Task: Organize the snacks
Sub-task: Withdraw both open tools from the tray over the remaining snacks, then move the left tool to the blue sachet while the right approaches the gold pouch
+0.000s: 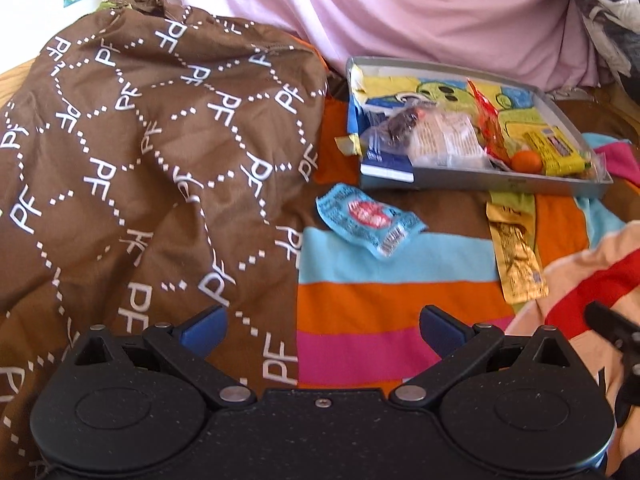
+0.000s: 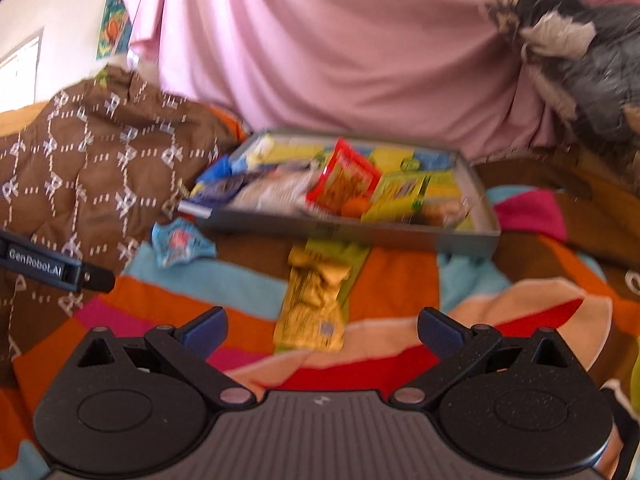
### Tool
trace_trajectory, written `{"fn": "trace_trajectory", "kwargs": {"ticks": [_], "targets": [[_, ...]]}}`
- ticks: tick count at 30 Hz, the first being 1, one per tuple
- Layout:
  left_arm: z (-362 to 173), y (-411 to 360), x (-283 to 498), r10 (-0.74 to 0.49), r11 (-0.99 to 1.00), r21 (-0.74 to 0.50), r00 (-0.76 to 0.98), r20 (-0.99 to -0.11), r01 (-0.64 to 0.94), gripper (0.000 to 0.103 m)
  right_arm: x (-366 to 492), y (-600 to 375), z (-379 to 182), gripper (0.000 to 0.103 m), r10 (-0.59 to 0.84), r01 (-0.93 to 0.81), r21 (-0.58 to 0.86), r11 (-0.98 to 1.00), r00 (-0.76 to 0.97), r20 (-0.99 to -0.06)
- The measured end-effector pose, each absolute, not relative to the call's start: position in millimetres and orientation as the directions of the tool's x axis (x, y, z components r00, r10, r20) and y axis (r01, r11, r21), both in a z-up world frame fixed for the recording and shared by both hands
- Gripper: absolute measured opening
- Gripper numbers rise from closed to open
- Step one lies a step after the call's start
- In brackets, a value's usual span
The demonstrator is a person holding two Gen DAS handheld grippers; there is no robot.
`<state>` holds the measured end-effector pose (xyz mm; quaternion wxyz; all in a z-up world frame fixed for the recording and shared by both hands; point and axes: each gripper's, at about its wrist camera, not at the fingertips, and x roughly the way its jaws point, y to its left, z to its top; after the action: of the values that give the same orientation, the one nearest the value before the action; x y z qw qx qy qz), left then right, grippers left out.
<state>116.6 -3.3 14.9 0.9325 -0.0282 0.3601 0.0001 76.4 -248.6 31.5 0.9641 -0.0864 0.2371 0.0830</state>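
Plainly, the coming move turns on the yellow packet (image 2: 314, 312), which lies on the striped blanket (image 2: 392, 280) straight ahead of the right gripper (image 2: 322, 330). Its near end sits between the spread blue fingertips (image 2: 208, 330), a little left of the midline, and its long axis runs away from the claw toward the grey tray (image 2: 440, 236), so the jaws stand across its narrow width. I judge this a good line for a pinch: a short push forward and down should put the pads on either long edge. The far end looks tucked close under the tray's front wall, though blur in this view keeps me from saying whether they touch.

Both claws gape wide and hold nothing. The left gripper (image 1: 322, 330) hovers over the blanket with only bare stripes between its tips. From that side the yellow packet (image 1: 516, 252) lies off to the right, and the blue packet (image 1: 368, 224) lies ahead and slightly right, well apart from the claw, tilted across the stripes and just in front of the tray (image 1: 500, 182).

The tray already holds several snacks, among them a red bag (image 2: 346, 178) and a small orange ball (image 1: 528, 160). So the right hand is nearer the yellow packet, and the left is better placed for the blue one. A brown patterned cloth (image 1: 140, 140) is bunched to the left.
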Motion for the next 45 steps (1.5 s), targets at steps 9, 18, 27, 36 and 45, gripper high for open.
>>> {"fn": "trace_trajectory", "kwargs": {"ticks": [9, 18, 27, 36, 45], "targets": [[8, -9, 117, -0.031, 0.999, -0.043, 0.716, -0.697, 0.002, 0.102, 85, -245, 12, 0.103, 0.104, -0.204, -0.124, 0.971, 0.828, -0.55], [4, -8, 118, -0.022, 0.999, -0.037, 0.699, -0.714, -0.007, 0.102, 87, -243, 7, 0.103, 0.109, -0.213, -0.118, 0.97, 0.812, -0.574], [2, -7, 128, -0.008, 0.999, -0.039, 0.686, -0.728, -0.03, 0.102, 93, -244, 7, 0.103, 0.114, -0.213, -0.105, 0.971, 0.808, -0.579], [5, -13, 145, -0.004, 0.999, -0.034, 0.697, -0.717, -0.03, 0.102, 103, -248, 8, 0.103, 0.109, -0.205, -0.106, 0.973, 0.81, -0.576], [26, -23, 186, 0.022, 0.999, -0.003, 0.742, -0.671, -0.033, 0.102, 133, -239, 5, 0.103, 0.139, -0.267, -0.193, 0.944, 0.854, -0.502]]}}
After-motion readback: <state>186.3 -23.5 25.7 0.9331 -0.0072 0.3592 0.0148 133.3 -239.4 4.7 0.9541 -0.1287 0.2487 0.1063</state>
